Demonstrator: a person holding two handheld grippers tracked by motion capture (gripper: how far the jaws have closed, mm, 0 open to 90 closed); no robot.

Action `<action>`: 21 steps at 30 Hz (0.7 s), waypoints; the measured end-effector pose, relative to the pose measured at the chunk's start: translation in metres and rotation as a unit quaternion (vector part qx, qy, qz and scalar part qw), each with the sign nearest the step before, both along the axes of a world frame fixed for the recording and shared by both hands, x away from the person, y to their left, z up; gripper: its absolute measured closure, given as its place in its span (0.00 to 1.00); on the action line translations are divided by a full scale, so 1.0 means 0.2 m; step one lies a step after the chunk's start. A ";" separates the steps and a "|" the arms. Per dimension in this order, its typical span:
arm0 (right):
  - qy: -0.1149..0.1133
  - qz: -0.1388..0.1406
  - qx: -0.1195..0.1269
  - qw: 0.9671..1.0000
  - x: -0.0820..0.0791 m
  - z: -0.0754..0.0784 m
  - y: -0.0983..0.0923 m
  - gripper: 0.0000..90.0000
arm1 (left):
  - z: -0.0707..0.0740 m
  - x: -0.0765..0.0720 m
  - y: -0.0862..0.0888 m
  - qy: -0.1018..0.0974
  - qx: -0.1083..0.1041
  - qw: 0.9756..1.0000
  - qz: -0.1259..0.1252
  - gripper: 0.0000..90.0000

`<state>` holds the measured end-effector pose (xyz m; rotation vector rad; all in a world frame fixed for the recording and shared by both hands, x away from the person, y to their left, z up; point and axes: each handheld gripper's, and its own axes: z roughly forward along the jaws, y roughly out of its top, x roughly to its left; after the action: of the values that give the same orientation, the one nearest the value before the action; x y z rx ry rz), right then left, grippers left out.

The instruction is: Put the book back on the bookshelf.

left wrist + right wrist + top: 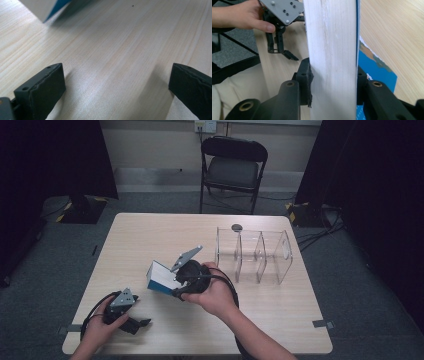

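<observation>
From up high, the right claw (172, 285) is clamped on a book (159, 276) with a white page edge and blue cover, lifted a bit off the tabletop (150, 232), just left of the clear plastic divider rack (255, 254). The left claw (142, 322) sits near the tabletop's front edge, well left of that rack, and is spread wide with nothing in it.

Left claw's camera: both pads apart over bare wood, and a corner of the book (47, 7) shows at the top.

Right claw's camera: pads squeezing the book (332, 55) on both sides, blue cover with a map-like print, no writing I can read. The left claw (287, 53) is beyond the book.
</observation>
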<state>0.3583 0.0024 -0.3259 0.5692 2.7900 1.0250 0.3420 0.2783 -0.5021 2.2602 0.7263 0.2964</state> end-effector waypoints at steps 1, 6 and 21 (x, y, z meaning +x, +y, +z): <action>0.007 0.000 -0.003 1.000 0.00 0.01 -0.01 0.69 | 0.00 0.00 0.00 -0.003 -0.005 1.000 0.000 0.00; 0.011 0.002 -0.007 1.000 0.01 0.02 0.01 0.69 | 0.00 0.00 0.00 -0.002 -0.005 1.000 0.001 0.00; 0.054 -0.016 0.002 0.998 0.04 0.13 0.02 0.69 | 0.00 0.00 0.00 0.003 -0.005 1.000 0.004 0.00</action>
<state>0.3656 0.0055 -0.3000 0.6882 2.8623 1.0219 0.3411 0.2778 -0.5026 2.2489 0.7398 0.2891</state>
